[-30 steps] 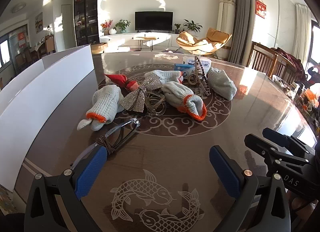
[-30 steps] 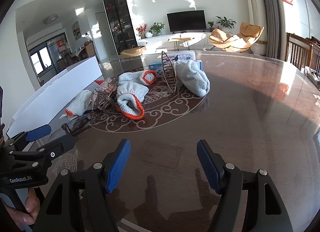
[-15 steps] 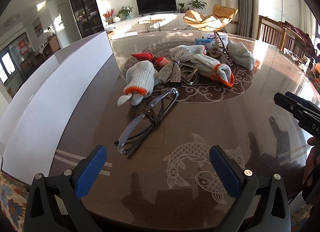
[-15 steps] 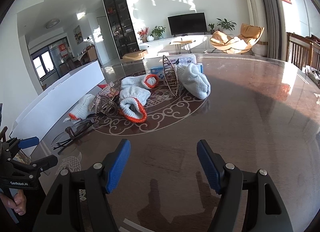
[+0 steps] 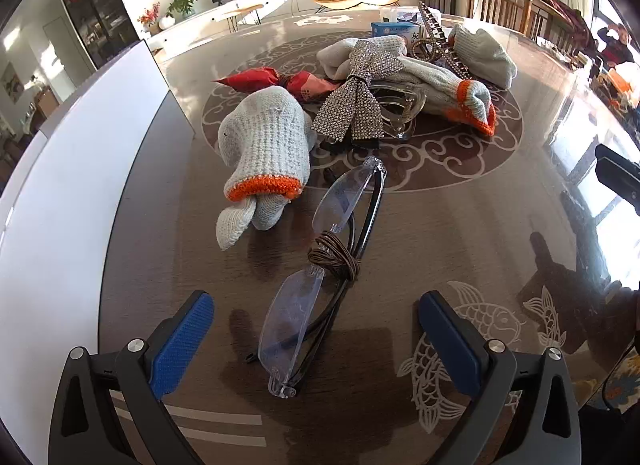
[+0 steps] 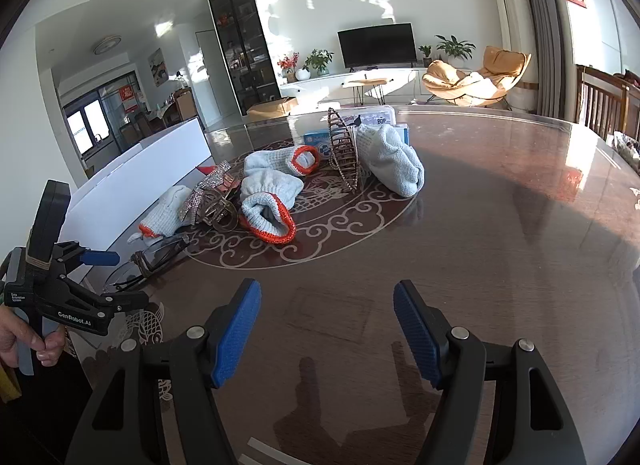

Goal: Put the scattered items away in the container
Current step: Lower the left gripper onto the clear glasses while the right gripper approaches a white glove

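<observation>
Folded clear glasses with a brown hair tie wound round them lie on the dark table. My left gripper hangs open above them, and their near lens sits between its blue pads. Behind lie white gloves with orange cuffs, a rhinestone bow, a clear hair claw and a red wrapper. The white container stands along the left. My right gripper is open over bare table, nothing between its fingers.
More gloves, a brown hair claw standing upright and a blue box sit at the back of the pile. A hand holds the left gripper at the table's left edge. Wooden chairs stand far right.
My left gripper has drawn back towards the near left and tipped downward, so the glasses now lie between its fingers. The right gripper has stayed put.
</observation>
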